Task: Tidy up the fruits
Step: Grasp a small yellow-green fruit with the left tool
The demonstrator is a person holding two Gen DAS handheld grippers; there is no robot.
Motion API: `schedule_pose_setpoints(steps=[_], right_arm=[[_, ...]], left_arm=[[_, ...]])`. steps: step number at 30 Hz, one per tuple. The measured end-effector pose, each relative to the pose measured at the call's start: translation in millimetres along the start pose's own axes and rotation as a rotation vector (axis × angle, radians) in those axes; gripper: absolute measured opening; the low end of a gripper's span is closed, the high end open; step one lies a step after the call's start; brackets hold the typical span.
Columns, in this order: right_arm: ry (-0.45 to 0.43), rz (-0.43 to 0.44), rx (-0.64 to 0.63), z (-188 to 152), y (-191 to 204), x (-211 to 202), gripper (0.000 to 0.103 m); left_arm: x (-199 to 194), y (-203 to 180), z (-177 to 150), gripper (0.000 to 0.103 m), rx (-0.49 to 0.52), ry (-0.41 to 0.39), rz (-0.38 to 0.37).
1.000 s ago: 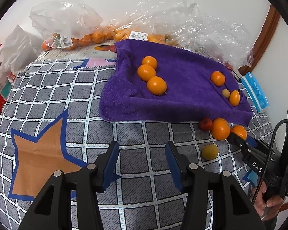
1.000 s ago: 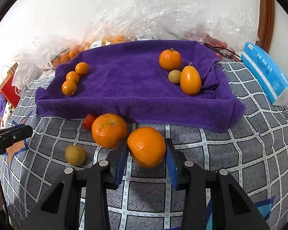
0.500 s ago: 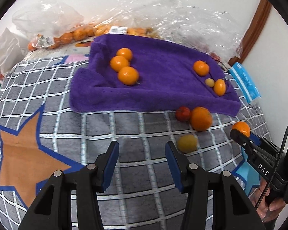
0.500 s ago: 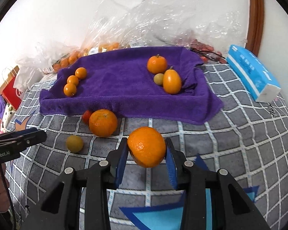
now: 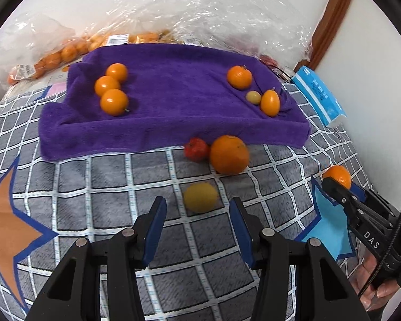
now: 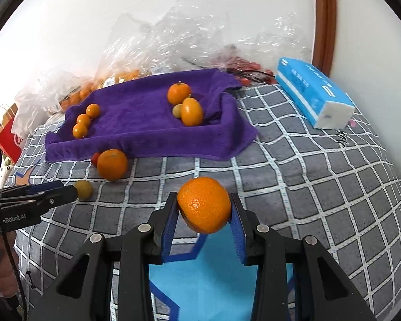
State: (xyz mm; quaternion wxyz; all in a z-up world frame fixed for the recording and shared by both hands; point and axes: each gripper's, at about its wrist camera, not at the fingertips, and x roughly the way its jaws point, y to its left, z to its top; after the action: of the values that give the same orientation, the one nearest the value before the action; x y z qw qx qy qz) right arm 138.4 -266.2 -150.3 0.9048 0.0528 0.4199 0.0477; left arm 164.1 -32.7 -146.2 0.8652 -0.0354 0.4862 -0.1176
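Observation:
A purple towel [image 5: 173, 88] lies on the checked blanket. It holds three small oranges [image 5: 111, 88] at its left, and an orange [image 5: 239, 77], a small yellow fruit [image 5: 253, 97] and an oval orange fruit [image 5: 270, 102] at its right. In front of the towel lie a red fruit [image 5: 196, 149], a big orange [image 5: 229, 154] and a yellow fruit [image 5: 200, 197]. My left gripper [image 5: 197, 207] is open, with the yellow fruit just beyond its fingertips. My right gripper [image 6: 203, 200] is shut on an orange [image 6: 204, 206], held above the blanket.
Clear plastic bags [image 5: 227, 18] with more oranges are heaped along the wall behind the towel. A blue tissue pack [image 6: 314, 99] lies at the right by a wooden door frame [image 6: 322, 18]. A red paper bag [image 6: 9, 136] stands at the far left.
My left gripper has moved right, up to the yellow fruit. My right gripper has lifted its orange and drawn back from the big orange and the towel.

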Motion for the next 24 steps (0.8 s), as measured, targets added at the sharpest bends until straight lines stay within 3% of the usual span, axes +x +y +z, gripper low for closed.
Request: schedule_pose_setpoints(steps=[10,24], right_arm=[[0.001,-0.003,0.024,-4.0,-12.0,-1.8,0.037],[-0.014,0.006,-0.014,-2.7,6.4,-10.6,0.037]], left_arm=[[17.3,-11.2,0.1,0.027,0.024,0.019,0.051],[-4.6,0.0,-3.8,0.027,0.003,-0.029,0.035]])
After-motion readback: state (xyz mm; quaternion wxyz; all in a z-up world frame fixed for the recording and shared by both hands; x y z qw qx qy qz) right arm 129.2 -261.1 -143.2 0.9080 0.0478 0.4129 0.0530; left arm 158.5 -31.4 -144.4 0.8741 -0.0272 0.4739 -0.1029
